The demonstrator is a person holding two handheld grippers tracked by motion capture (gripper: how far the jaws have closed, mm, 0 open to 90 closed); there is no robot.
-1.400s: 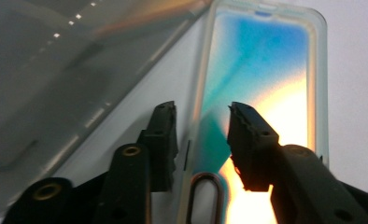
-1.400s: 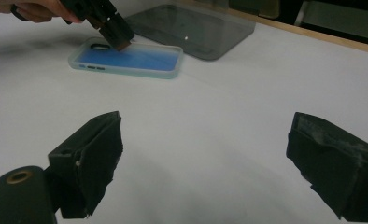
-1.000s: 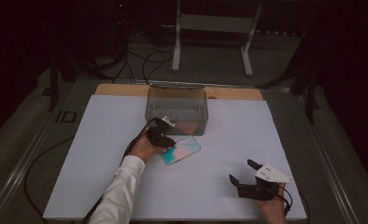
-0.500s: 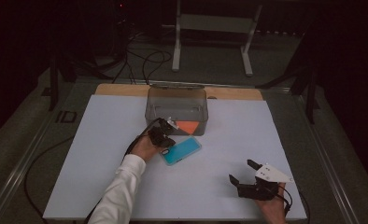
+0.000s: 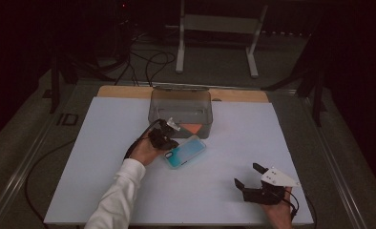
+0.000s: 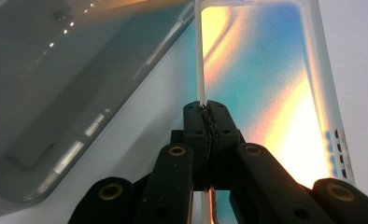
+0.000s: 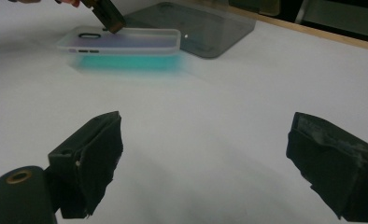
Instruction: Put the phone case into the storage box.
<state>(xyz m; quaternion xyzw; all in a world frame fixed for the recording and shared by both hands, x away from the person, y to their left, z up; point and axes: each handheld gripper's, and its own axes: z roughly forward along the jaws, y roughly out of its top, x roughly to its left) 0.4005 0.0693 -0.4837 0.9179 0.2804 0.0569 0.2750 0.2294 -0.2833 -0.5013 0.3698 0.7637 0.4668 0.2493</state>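
Step in hand: the left hand-held gripper (image 5: 169,135) is clenched on the thin side rim of the phone case (image 5: 186,151), holding it just above the white tabletop (image 5: 105,143), right in front of the grey bin (image 5: 180,106)

Right hand-held gripper (image 5: 247,174): released, jaws wide apart, resting near the tabletop's near right corner, well apart from the phone case

Phone case: translucent, teal-to-orange tint, open face up, roughly level

Long axis: diagonal across the tabletop, camera-cutout end toward the person's left and near side, other end toward the bin's right corner

Next move, as I judge it: carry the phone case over the bin wall, keeping the pinch firm, since the rim grip is narrow and it could swing or slip
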